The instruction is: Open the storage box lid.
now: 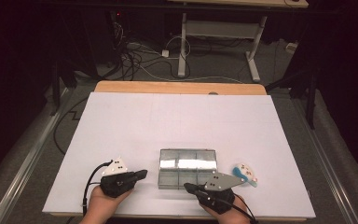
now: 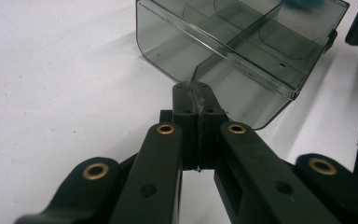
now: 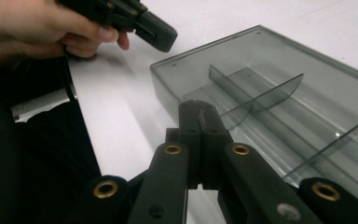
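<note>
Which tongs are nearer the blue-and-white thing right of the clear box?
Right tongs: at the clear box's near edge, beside the blue-and-white item. Left tongs sit beyond the box's far side.

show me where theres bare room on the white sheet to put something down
Free: the whole far half of the white sheet behind the clear divided box, and the left side beyond the left gripper. Crowded: the near edge, with box, right gripper and blue-white object.

Left gripper [image 1: 142, 175] lower left, right gripper [image 1: 187, 186] lower centre; both jaws closed, tips pointing toward each other.
</note>
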